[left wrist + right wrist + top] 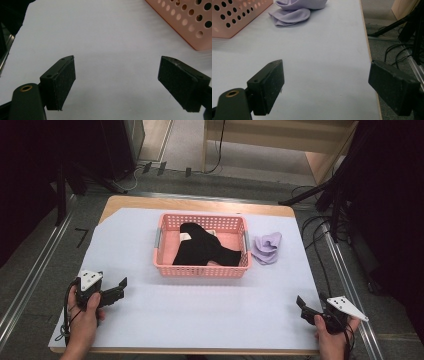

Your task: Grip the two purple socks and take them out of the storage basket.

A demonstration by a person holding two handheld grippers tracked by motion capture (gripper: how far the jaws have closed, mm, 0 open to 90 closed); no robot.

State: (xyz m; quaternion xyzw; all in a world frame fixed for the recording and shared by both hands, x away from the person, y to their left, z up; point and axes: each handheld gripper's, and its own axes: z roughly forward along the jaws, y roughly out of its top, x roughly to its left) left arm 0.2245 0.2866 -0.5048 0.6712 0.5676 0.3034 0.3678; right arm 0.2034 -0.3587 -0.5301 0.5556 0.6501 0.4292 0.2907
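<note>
pink perforated plastic basket [165,268] at twelve o'clock, holding black cloth [207,251], perhaps socks; crumpled lilac cloth [267,247] beside; left gripper [117,287] and right gripper [302,304] both spread apart, empty.

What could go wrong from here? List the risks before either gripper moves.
1. The purple cloth lies crumpled right beside the basket; the right gripper, now open, might pinch only a fold and drag it.
2. The basket looks light; a bump from the open left gripper could slide it.
3. The black garment drapes toward the basket's rim and may snag on lifting.
</note>
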